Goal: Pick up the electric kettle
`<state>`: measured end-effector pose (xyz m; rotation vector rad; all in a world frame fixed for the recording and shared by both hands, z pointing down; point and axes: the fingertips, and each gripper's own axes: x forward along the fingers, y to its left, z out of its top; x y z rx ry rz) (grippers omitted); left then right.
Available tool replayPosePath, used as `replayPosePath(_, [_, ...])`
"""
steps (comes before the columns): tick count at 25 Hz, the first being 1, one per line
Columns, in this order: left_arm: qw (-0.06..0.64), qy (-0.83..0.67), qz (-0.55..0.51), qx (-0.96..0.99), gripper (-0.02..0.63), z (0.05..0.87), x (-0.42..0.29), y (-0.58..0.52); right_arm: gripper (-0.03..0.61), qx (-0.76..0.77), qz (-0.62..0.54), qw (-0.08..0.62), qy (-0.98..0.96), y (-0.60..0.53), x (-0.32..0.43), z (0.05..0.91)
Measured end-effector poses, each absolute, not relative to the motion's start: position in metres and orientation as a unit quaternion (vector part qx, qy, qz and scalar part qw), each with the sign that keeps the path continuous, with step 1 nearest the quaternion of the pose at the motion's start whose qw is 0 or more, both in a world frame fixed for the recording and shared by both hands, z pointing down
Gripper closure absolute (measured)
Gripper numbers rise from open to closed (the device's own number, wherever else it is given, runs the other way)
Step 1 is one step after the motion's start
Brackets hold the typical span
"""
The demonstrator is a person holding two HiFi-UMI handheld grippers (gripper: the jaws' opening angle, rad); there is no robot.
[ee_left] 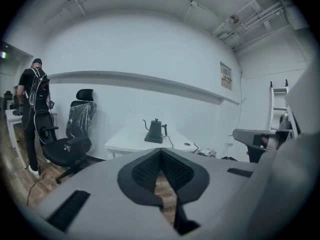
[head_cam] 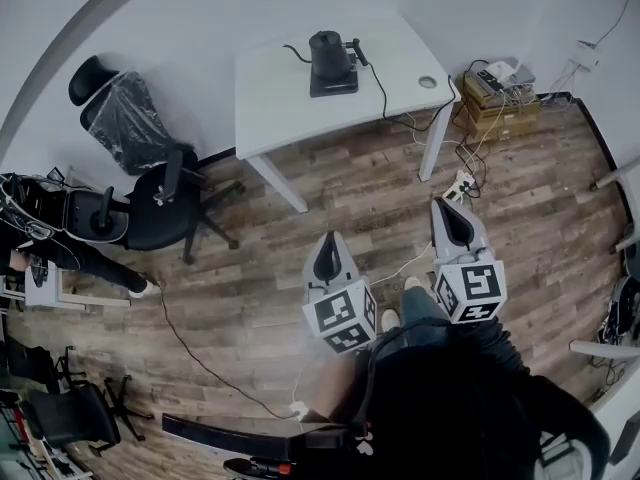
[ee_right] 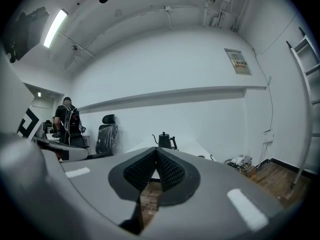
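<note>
Head view: the electric kettle stands on its base near the far edge of the white surface, well apart from my left gripper and right gripper.

Left gripper view: my jaws are closed on nothing, with the kettle far ahead.

Right gripper view: these jaws are also closed and empty. I should get close, open 1 pair of jaws early, and square up to the handle.

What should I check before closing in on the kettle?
1. Kettle upright on the table: ok.
2. Left gripper jaws open for grasping: not ok, shut and empty.
3. Right gripper jaws open: not ok, shut and empty.
4. Kettle within reach: not ok, both grippers are far short of the table.
5. Kettle's cord free to lift: cannot tell.
</note>
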<state>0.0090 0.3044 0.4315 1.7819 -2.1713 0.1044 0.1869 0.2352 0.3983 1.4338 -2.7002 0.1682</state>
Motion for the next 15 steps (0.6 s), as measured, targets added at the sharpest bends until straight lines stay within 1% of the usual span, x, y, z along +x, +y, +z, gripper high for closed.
replayPosePath(7, [0.171, -0.775, 0.034, 0.608, 0.614, 0.442, -0.021, 0.25, 0.577, 0.455, 0.053, 0.042, -0.888, 0.167, 0.158, 0.406])
replayPosePath(15, [0.172, -0.784, 0.033, 0.596, 0.614, 0.436, -0.059, 0.137, 0.577, 0.446, 0.055, 0.047, -0.892, 0.052, 0.122, 0.403])
